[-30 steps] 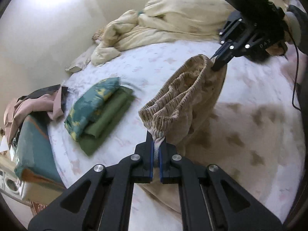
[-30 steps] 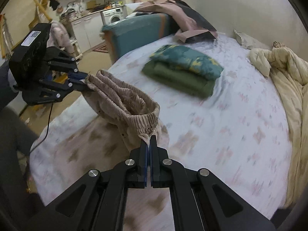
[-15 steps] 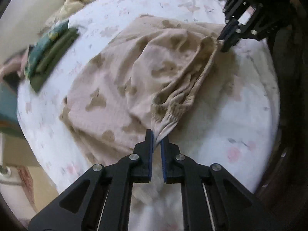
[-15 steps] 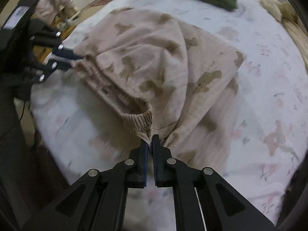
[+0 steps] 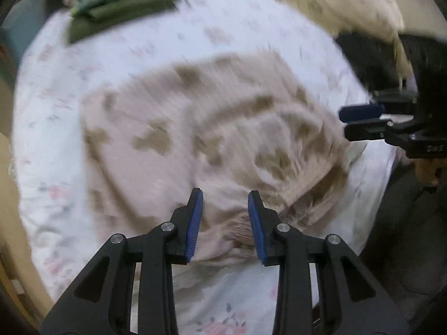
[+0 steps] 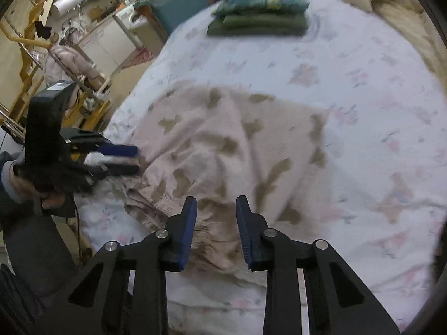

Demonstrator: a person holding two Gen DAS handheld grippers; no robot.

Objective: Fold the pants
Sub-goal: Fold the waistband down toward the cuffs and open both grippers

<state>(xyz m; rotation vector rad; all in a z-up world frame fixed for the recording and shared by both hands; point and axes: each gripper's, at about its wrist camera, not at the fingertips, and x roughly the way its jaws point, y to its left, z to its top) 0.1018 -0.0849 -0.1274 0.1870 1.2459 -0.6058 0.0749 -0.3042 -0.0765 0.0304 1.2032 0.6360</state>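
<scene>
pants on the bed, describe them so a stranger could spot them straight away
On the white floral bed sheet, the pants lie spread near its front edge. Unlike the folded green stack farther back, they are pale pink with brown blotches and unfolded.

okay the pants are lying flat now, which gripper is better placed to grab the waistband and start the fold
Roughly even, slightly right: right gripper hangs open directly over the gathered waistband of the beige patterned pants; left gripper is open too, but that view is blurred.

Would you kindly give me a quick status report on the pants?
Left hand-held gripper open, right hand-held gripper open. Pants lying on bed, waistband nearest. Nothing in the way.
</scene>
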